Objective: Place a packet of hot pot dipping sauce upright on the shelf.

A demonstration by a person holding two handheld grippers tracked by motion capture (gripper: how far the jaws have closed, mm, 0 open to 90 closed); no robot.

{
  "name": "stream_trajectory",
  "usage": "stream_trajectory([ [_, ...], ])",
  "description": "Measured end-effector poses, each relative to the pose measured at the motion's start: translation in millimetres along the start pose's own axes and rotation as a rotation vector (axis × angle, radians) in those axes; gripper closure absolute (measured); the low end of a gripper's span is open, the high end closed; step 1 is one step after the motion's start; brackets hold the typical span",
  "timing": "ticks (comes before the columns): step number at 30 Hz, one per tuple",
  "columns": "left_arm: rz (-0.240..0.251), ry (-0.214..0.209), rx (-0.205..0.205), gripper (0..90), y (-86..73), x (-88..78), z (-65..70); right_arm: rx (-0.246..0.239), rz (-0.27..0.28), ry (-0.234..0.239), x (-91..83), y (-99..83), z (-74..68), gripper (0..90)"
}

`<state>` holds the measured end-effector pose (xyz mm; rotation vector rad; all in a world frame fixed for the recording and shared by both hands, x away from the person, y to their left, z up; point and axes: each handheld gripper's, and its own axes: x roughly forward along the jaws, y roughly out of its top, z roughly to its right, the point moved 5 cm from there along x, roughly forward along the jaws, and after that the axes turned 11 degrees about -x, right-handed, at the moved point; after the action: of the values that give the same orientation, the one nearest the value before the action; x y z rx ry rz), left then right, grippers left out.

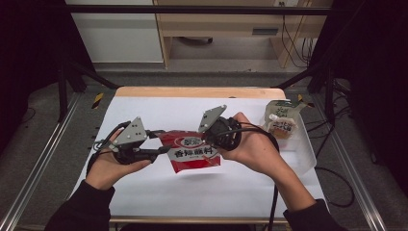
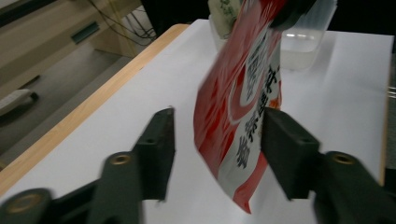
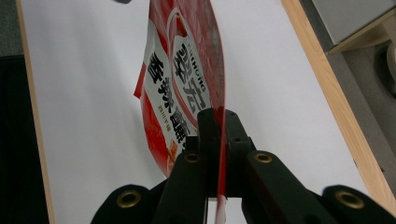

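A red seasoning packet [image 1: 195,153] with white and black lettering hangs above the white table between my two grippers. My right gripper [image 1: 208,139] is shut on its upper right edge; in the right gripper view the jaws [image 3: 218,116] pinch the thin packet [image 3: 187,70] edge-on. My left gripper [image 1: 162,142] stands open at the packet's left side. In the left gripper view its jaws [image 2: 217,126] are spread with the packet [image 2: 238,102] between them, and the packet lies close against the right-hand jaw.
A clear plastic bin [image 1: 303,149] stands at the table's right edge, with a green and white spouted pouch [image 1: 281,120] leaning at its far end. The table's wooden far edge [image 1: 192,91] runs along the back. Metal rails flank both sides.
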<state>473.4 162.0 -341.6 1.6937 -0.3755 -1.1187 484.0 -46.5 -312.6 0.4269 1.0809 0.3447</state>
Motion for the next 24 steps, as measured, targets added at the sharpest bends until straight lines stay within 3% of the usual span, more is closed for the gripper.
stream_trajectory([
  [3, 0.000, 0.033, -0.007, 26.2, -8.7, 4.0, -0.2, 0.013, 0.000, -0.007, -3.3, -4.8, 4.1, 89.8],
  [9, 0.008, 0.080, -0.062, 10.0, -31.9, 10.3, -0.7, 0.041, -0.004, -0.031, -9.2, -15.8, 11.6, 89.8],
  [14, 0.008, 0.090, -0.112, 7.5, -54.5, 11.1, -2.2, 0.072, 0.013, -0.051, -17.8, -22.8, 19.7, 89.7],
  [24, -0.027, 0.169, -0.188, 6.6, -106.8, 10.9, -21.7, 0.102, 0.036, -0.101, -50.4, -32.1, 31.1, 89.7],
])
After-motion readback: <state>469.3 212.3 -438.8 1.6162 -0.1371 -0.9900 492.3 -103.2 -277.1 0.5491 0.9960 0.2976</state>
